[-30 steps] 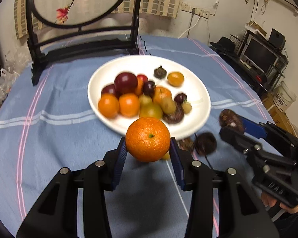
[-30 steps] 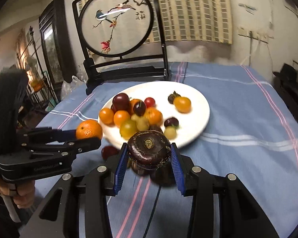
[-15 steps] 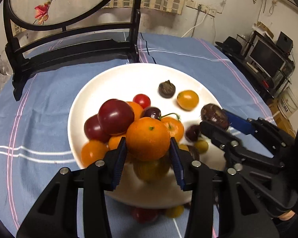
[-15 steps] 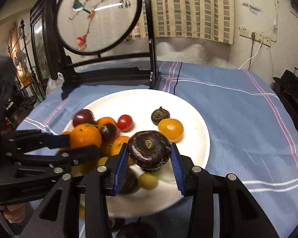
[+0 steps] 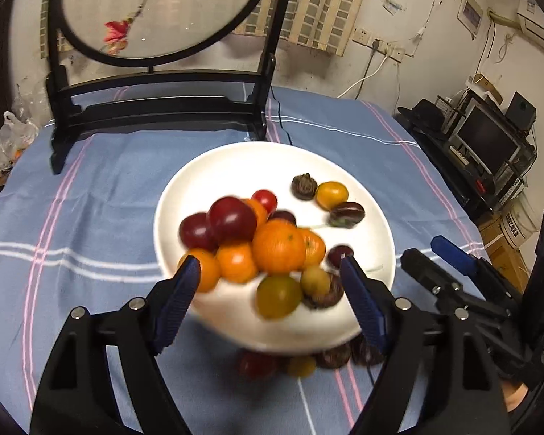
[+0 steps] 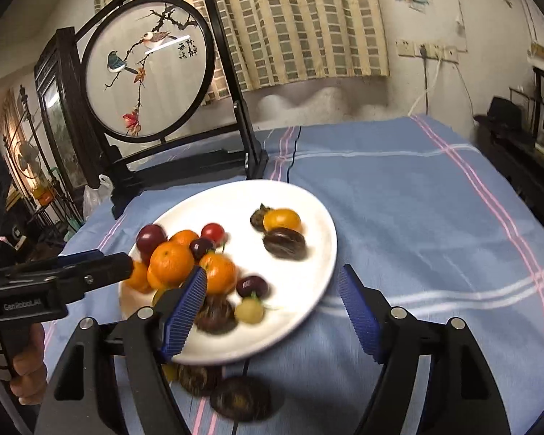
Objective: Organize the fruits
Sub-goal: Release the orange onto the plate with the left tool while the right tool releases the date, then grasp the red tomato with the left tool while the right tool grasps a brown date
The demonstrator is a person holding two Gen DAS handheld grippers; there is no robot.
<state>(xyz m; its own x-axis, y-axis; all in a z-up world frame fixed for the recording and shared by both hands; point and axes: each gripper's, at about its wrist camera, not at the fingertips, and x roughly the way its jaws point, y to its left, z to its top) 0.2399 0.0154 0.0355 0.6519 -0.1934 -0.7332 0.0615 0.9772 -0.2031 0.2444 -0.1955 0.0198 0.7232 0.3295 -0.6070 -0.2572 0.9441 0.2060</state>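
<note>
**Operator:** Status of both grippers is requested.

**Technician:** Release is in hand. The jaws of the left gripper have just been opened wide; nothing is pressed between its pads. The orange is seen resting on the fruit pile on the white plate. The jaws of the right gripper have likewise just been spread, and the dark purple fruit is seen lying on the plate beside a yellow fruit.

**Operator:** What is called for next?

**Technician:** Several loose fruits are left on the blue tablecloth just beside the plate's near rim. It is judged that both grippers should be withdrawn clear of the pile, then lowered over those remaining pieces with jaws kept wide.
</note>
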